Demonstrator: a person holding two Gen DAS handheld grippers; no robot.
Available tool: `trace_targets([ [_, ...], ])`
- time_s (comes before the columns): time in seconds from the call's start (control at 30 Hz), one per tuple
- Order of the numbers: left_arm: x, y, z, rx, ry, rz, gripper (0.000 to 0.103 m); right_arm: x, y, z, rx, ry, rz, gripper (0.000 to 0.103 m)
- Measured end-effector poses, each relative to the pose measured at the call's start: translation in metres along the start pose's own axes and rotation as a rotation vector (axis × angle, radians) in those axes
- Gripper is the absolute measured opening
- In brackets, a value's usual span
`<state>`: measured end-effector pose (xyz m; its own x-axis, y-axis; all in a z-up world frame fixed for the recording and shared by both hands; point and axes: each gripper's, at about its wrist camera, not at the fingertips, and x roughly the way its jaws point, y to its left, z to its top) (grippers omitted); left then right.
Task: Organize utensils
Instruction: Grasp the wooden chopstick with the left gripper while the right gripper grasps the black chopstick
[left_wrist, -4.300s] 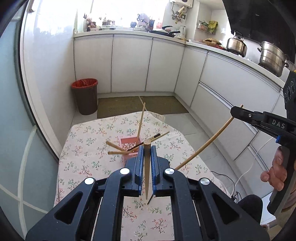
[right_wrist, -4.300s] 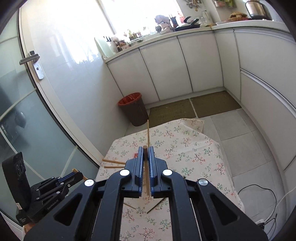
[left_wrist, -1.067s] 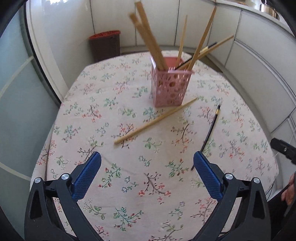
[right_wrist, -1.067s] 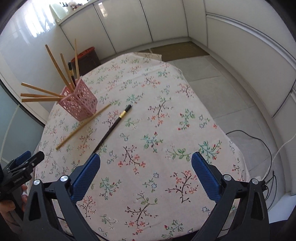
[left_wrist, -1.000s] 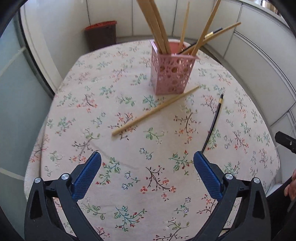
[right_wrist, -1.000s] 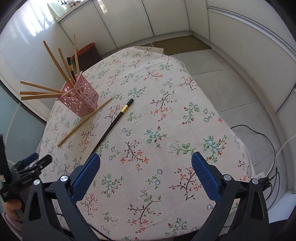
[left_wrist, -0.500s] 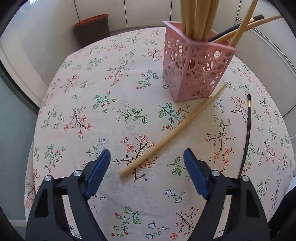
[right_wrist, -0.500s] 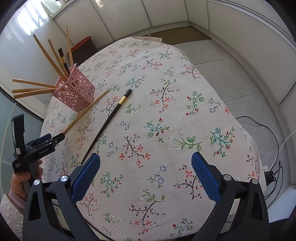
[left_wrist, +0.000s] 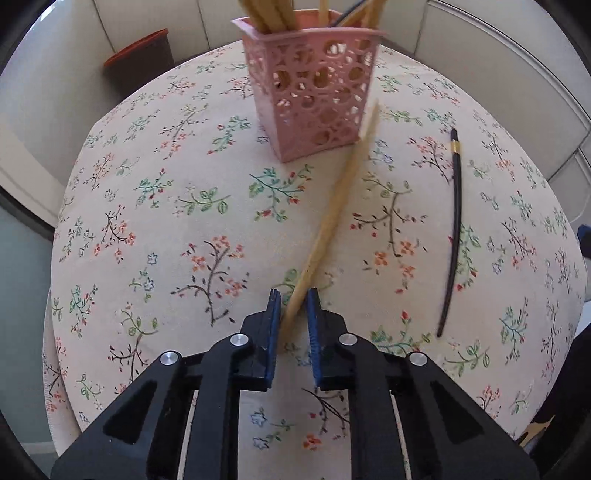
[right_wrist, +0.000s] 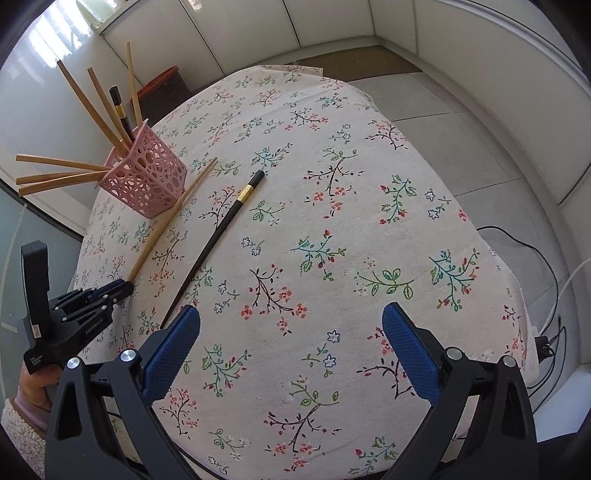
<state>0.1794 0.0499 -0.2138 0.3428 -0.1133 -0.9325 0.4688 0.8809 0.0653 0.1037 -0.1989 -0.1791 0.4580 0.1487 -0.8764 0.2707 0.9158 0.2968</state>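
pink perforated holder (left_wrist: 314, 92) | tan chopstick (left_wrist: 332, 218) | black chopstick, gold band (left_wrist: 455, 221) | cream floral tablecloth (left_wrist: 166, 221)

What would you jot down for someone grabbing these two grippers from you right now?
Left gripper: jaws closed around the near end of the wooden chopstick, which looks blurred, its far end near the pink holder.
Right gripper: open, empty, above the table.
Black chopstick: lies loose on the cloth, right of the wooden one.
Done: several chopsticks already stand in the holder.
Left: put the wooden one in the holder, then the black one.
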Motion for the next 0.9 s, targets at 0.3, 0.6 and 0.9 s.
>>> trace_targets([
  [0.3,-0.034,-0.067,-0.036,0.145,0.03,-0.073,0.007,0.007,0.023,0.004,0.002,-0.008,-0.027,0.096],
  [0.6,-0.103,-0.055,-0.07,0.01,-0.133,-0.076,0.007,0.039,0.066,0.001,0.044,0.008,-0.112,0.096],
  [0.9,-0.123,-0.02,-0.079,-0.104,-0.187,-0.095,0.006,0.084,0.099,-0.003,-0.001,0.084,-0.302,0.096],
])
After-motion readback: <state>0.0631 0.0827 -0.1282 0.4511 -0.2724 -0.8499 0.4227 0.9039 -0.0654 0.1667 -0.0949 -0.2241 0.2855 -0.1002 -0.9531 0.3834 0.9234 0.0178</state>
